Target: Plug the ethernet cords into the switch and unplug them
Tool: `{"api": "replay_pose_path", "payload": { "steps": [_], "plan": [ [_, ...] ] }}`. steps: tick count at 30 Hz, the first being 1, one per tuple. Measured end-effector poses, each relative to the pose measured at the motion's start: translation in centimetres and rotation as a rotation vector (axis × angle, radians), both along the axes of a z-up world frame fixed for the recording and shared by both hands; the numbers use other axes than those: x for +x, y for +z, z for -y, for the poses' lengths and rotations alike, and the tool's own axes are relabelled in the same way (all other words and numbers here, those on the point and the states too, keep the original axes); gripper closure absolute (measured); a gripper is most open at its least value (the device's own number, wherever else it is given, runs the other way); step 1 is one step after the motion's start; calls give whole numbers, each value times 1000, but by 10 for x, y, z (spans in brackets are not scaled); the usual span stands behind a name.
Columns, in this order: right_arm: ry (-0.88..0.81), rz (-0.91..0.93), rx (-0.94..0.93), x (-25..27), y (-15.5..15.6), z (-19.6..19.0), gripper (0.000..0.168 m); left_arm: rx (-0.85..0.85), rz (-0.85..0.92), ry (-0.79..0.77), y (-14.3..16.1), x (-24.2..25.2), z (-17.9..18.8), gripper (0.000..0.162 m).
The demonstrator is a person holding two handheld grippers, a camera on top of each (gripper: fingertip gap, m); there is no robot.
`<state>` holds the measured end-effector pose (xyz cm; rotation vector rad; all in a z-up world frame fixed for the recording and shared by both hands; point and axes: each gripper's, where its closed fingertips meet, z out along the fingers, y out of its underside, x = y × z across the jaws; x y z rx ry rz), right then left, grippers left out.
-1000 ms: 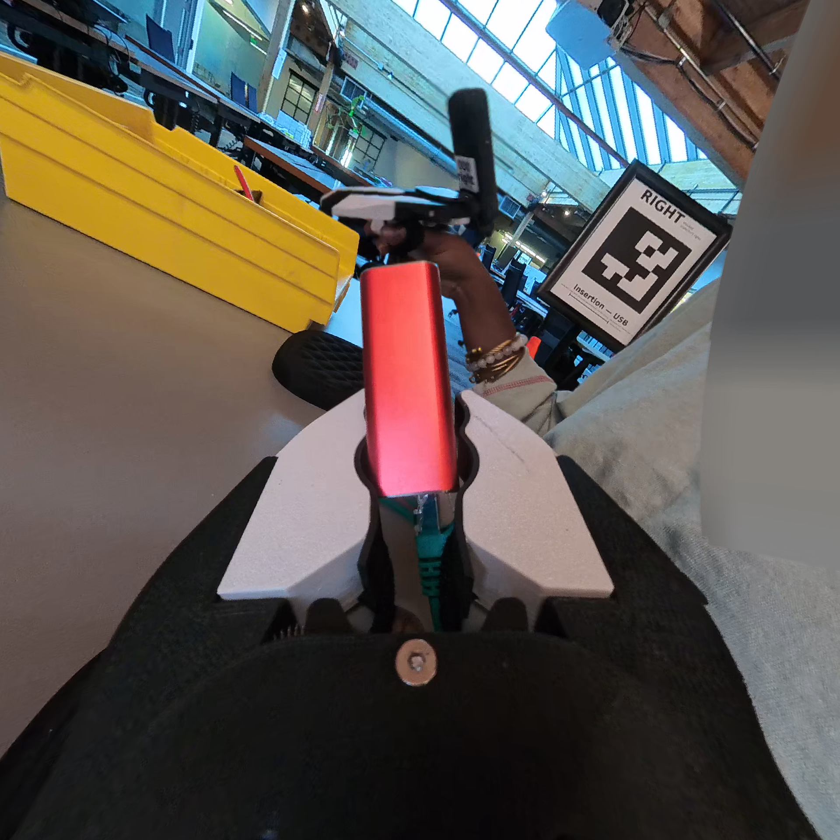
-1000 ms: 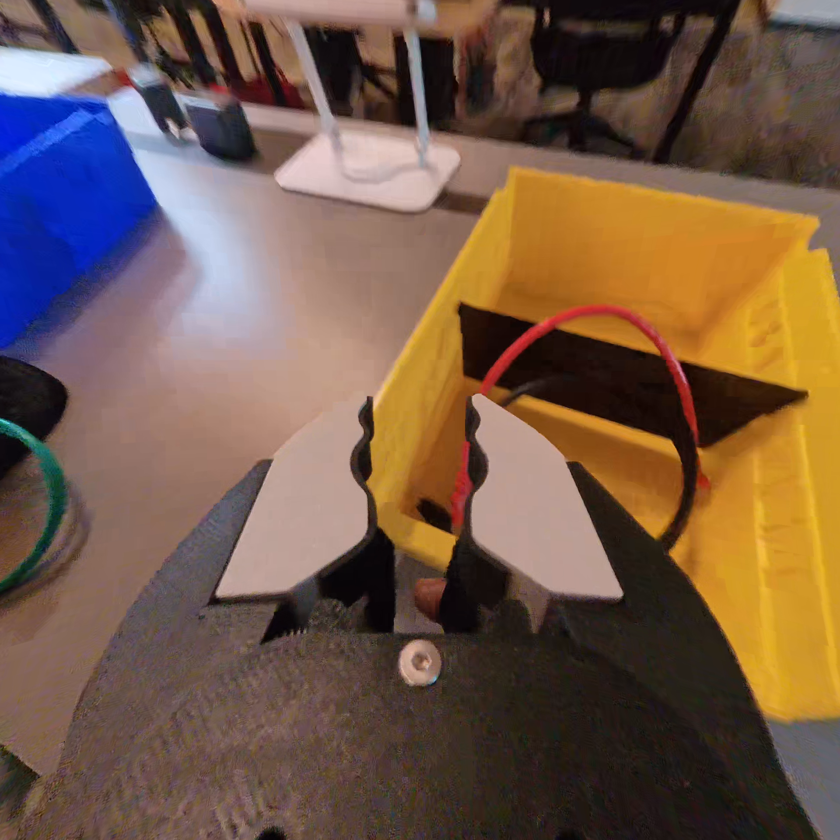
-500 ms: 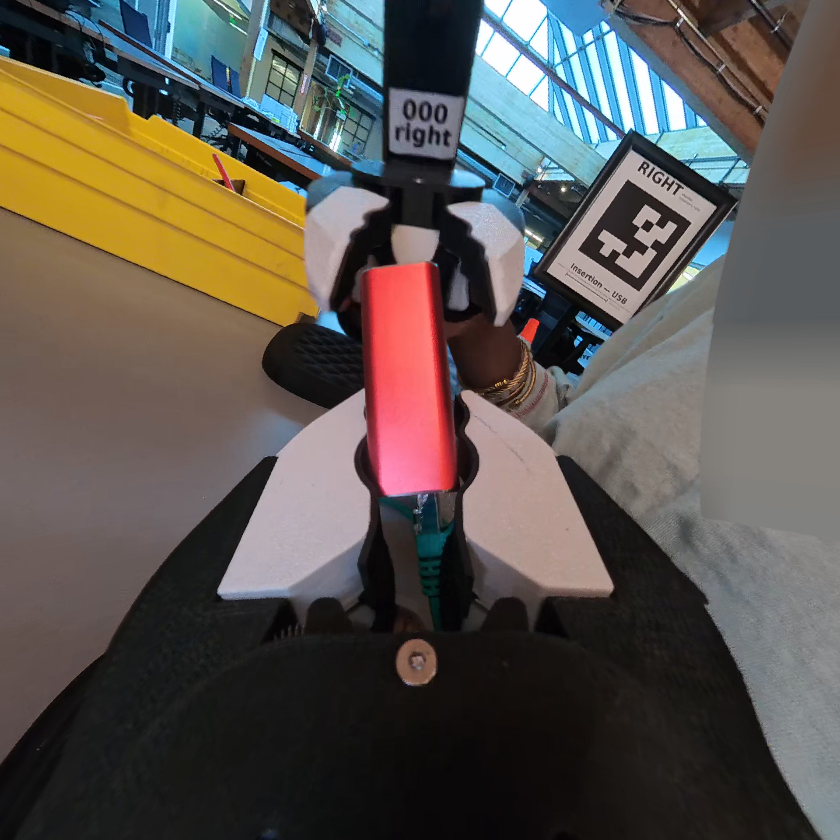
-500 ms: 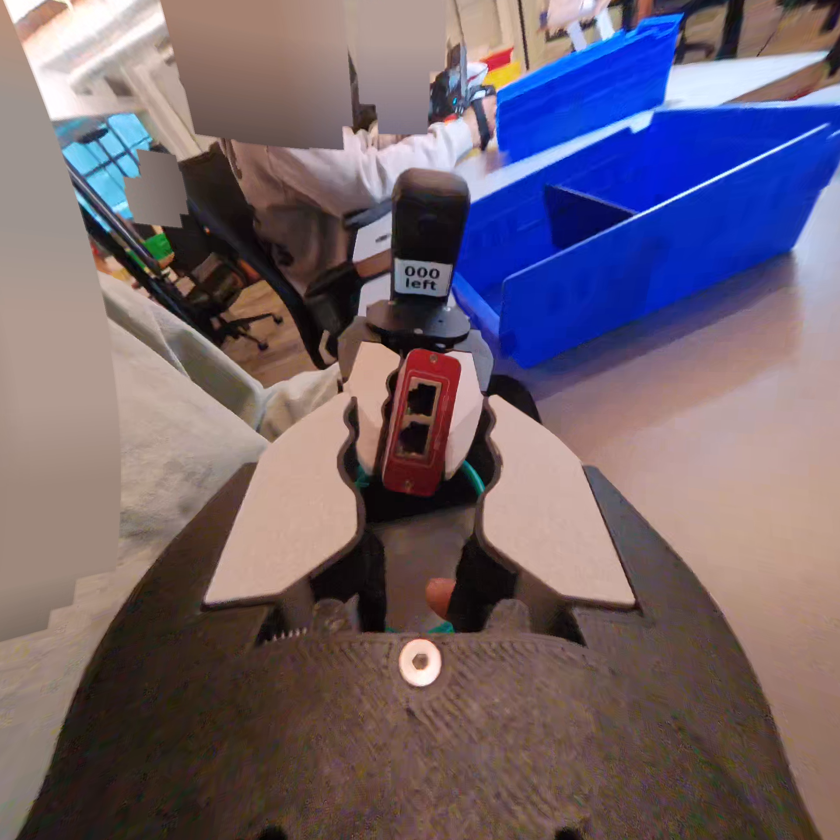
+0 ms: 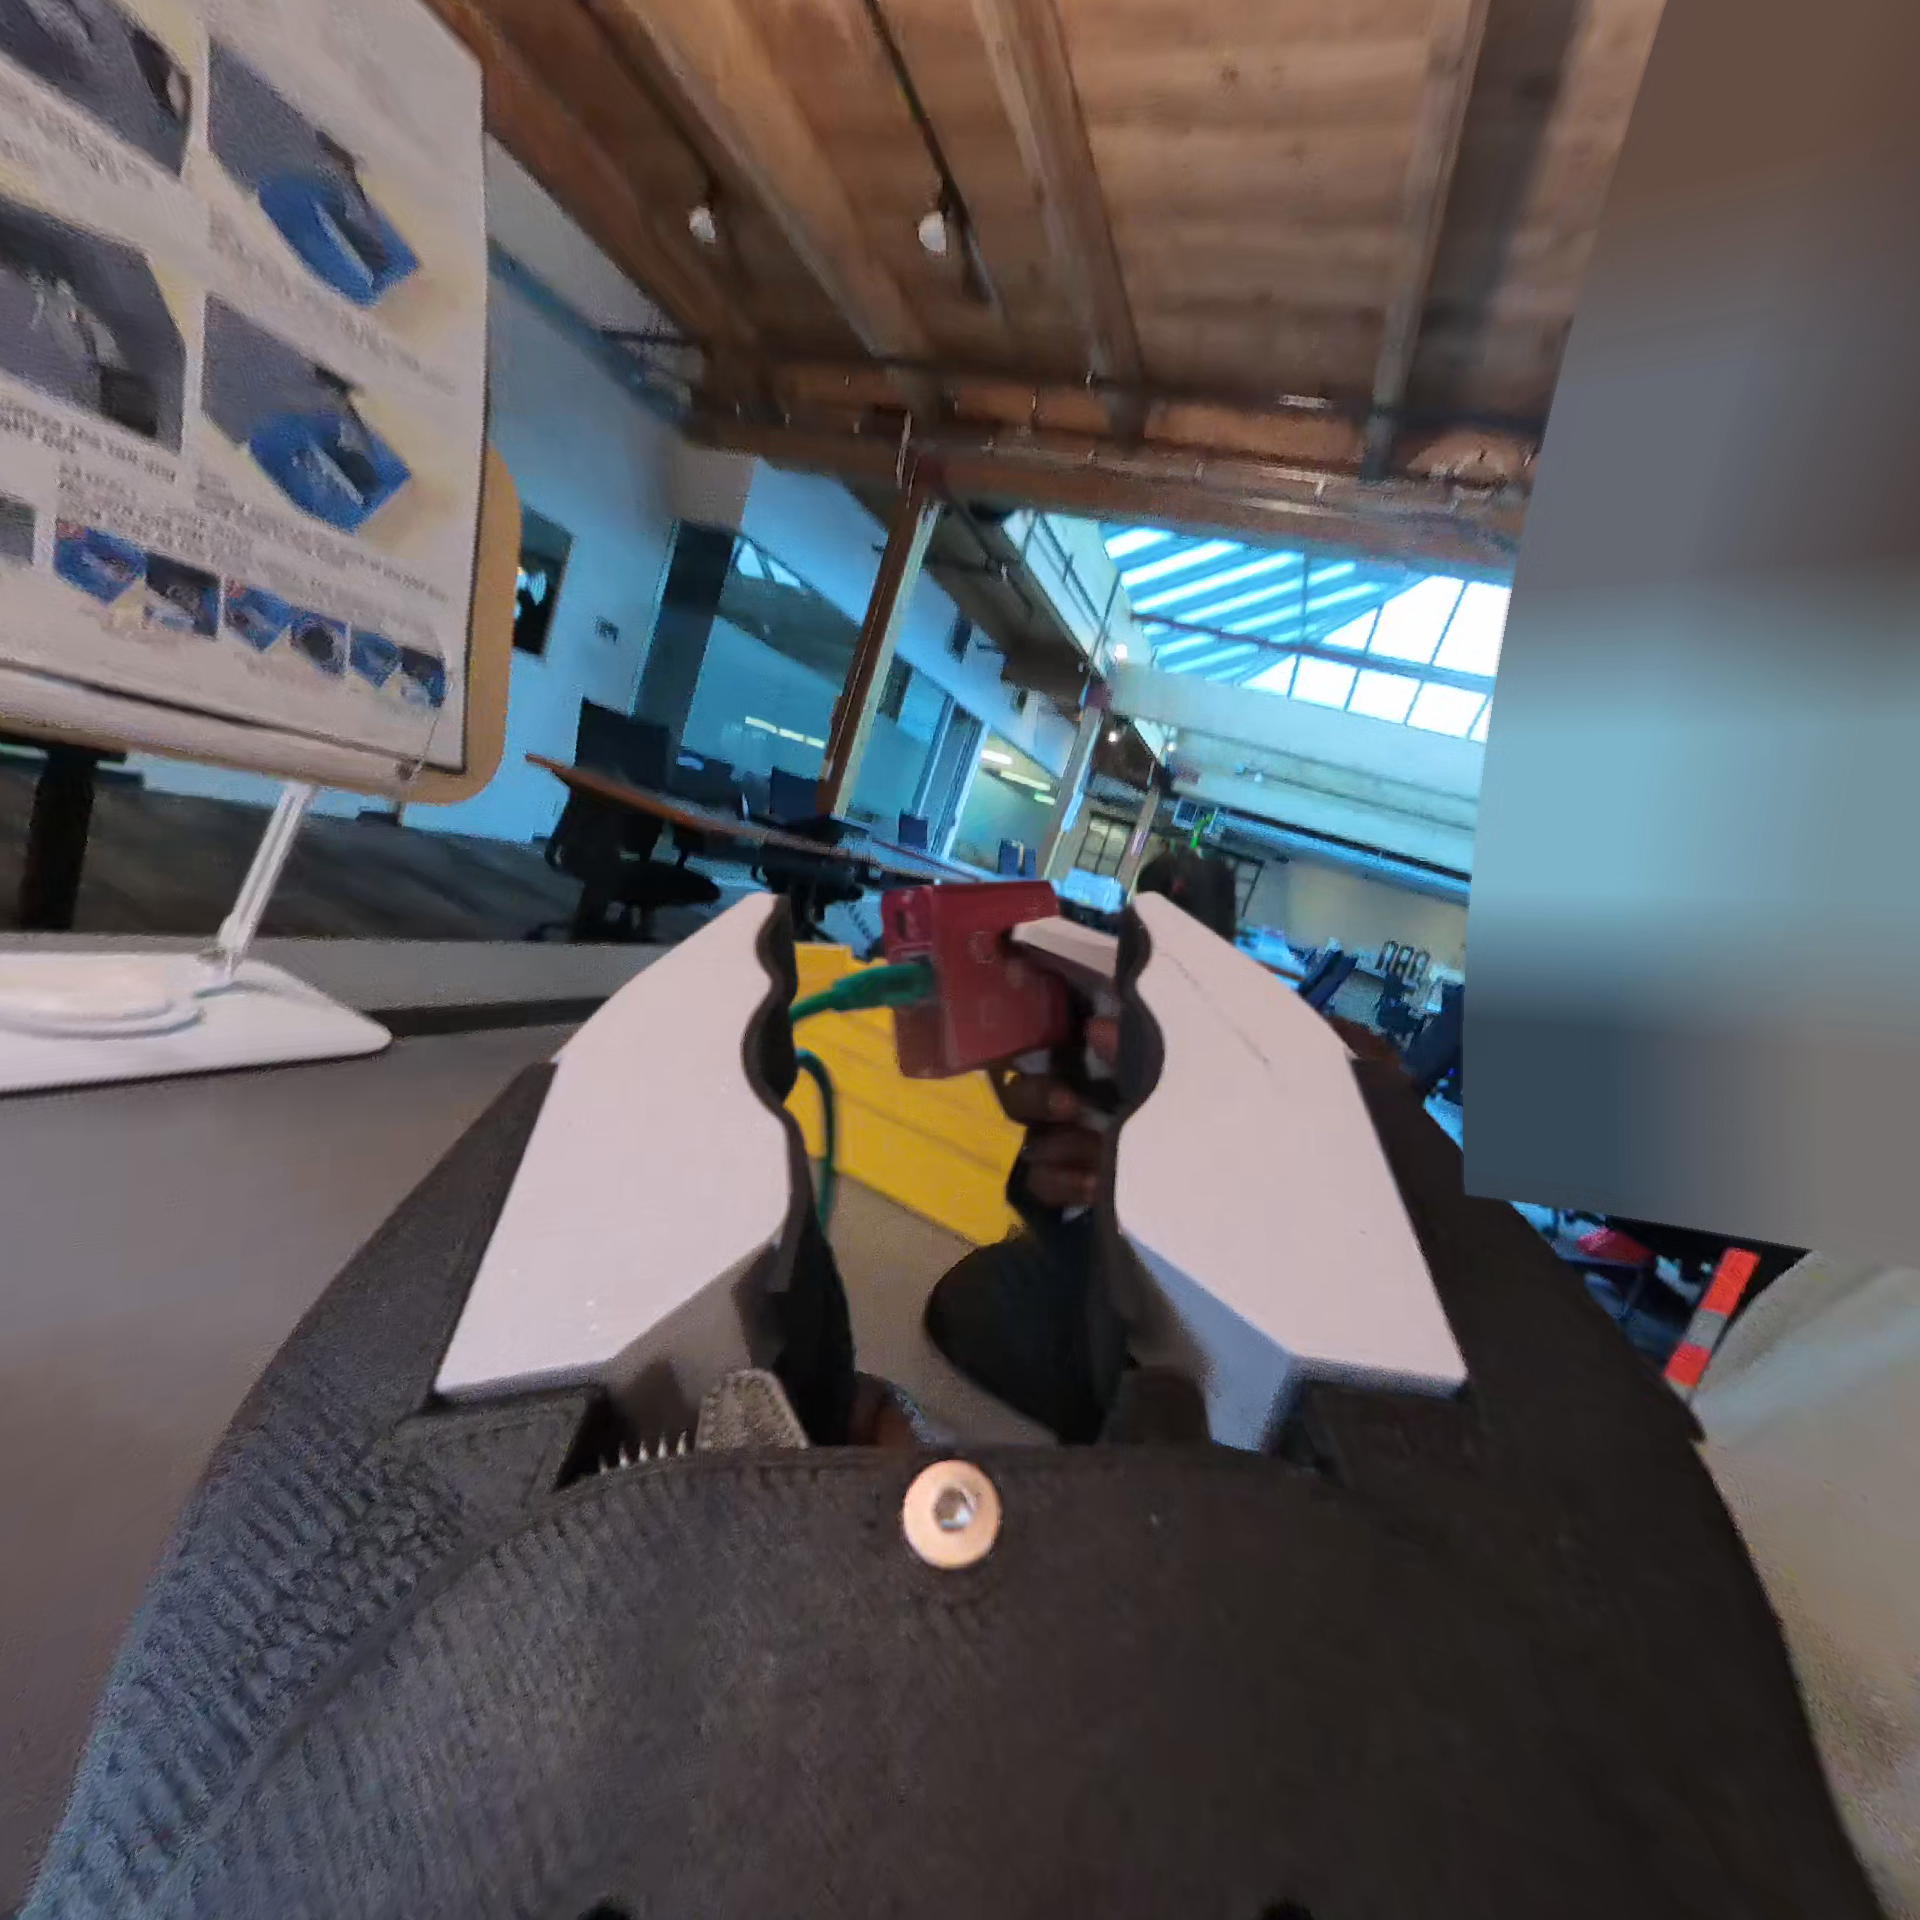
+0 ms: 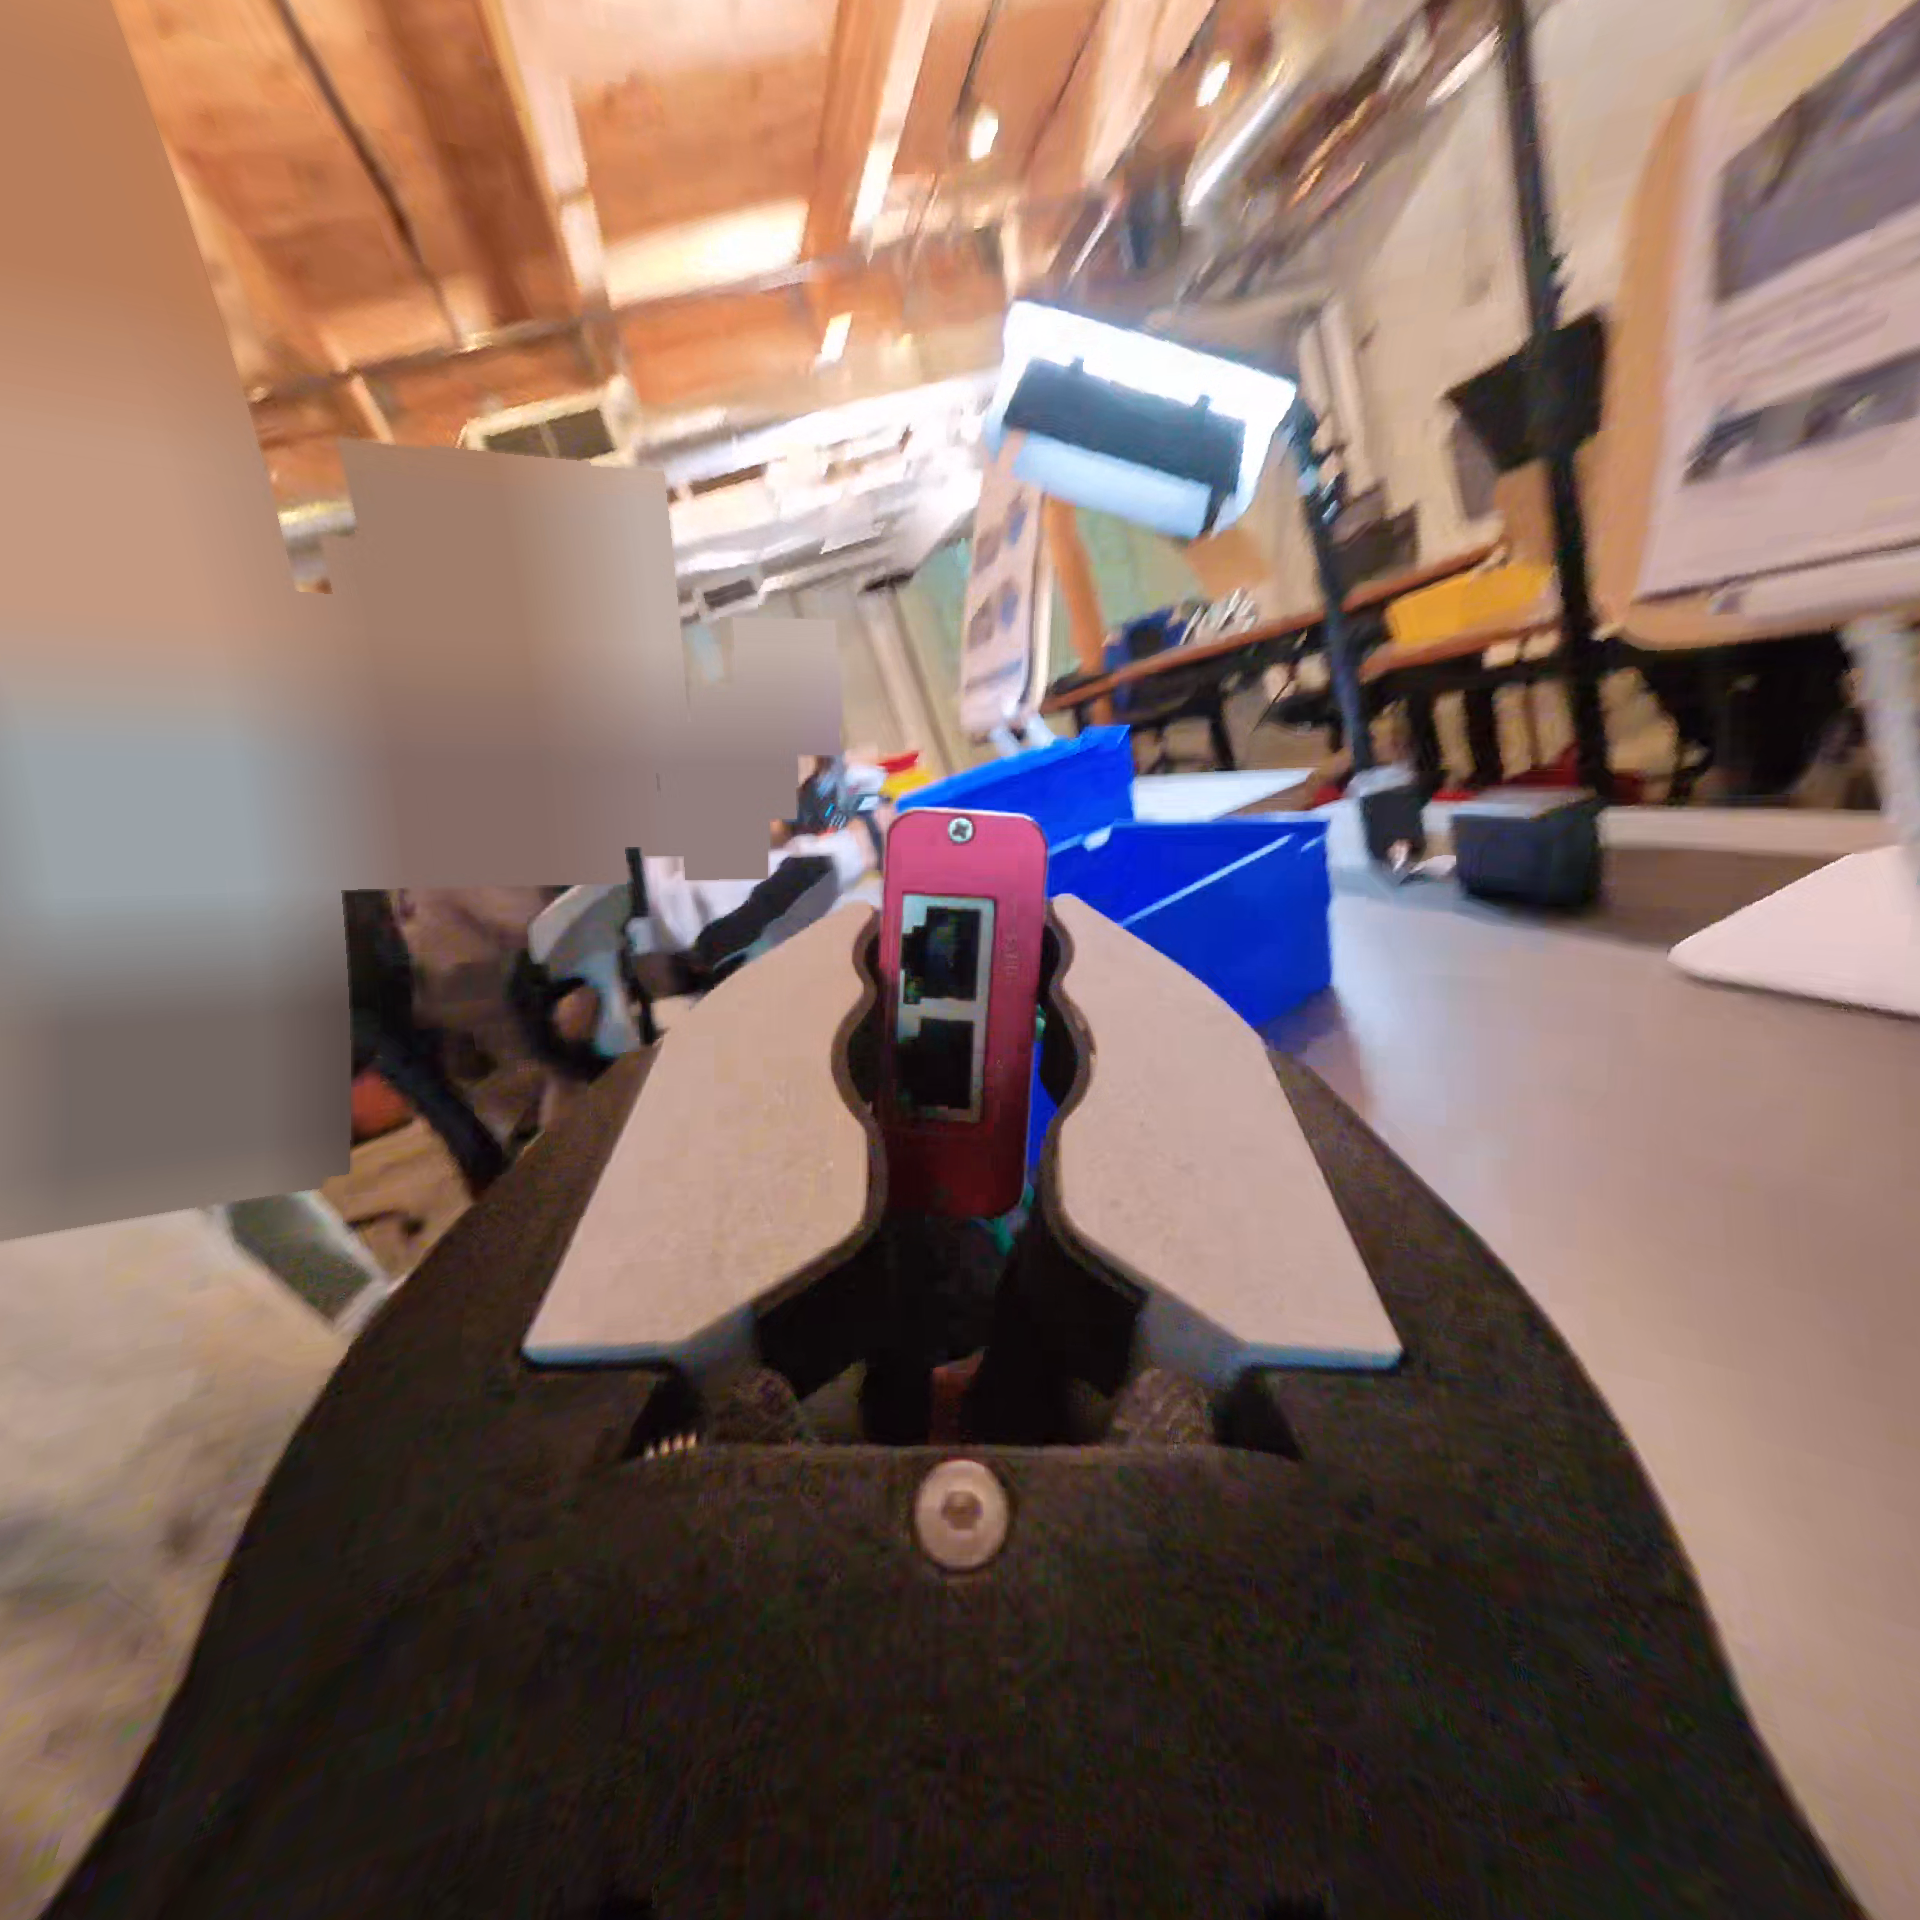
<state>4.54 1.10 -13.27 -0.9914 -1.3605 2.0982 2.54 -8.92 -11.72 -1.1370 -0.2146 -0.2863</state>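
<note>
In the right wrist view my right gripper is shut on the red switch. Both pads press on its sides, and two empty ports face the camera. A bit of green cord shows behind it. In the left wrist view my left gripper is open wide with nothing in it. The red switch hangs a little beyond its fingertips, held by a white finger of the right gripper. A green ethernet cord is plugged into the switch's left end and droops down.
A yellow bin stands on the grey table behind the switch. A white sign stand holds a picture sheet at the left. Blue bins, a black box and a white stand base stand to the right. Spacing between my two grippers at the tips: around 11 cm.
The switch passed from my left gripper to my right. The right gripper came in, opened and shut on the switch's free end. The left gripper opened, let go and drew back.
</note>
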Motion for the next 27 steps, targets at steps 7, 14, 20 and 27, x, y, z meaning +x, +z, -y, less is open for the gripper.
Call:
{"api": "replay_pose_path", "payload": {
  "steps": [7,14,20,27],
  "plan": [
    [-131,-286,-340,17,39,-11,142,-2,316,-328,-22,56,-63,101],
    [42,-288,-589,24,32,27,142,160,243,-258,-3,50,-67,136],
    [217,-171,-480,32,4,59,143,34,96,-302,-6,51,-46,136],
    [293,13,-76,38,-28,65,109,-214,-46,-444,-31,65,-37,137]
  ]
}}
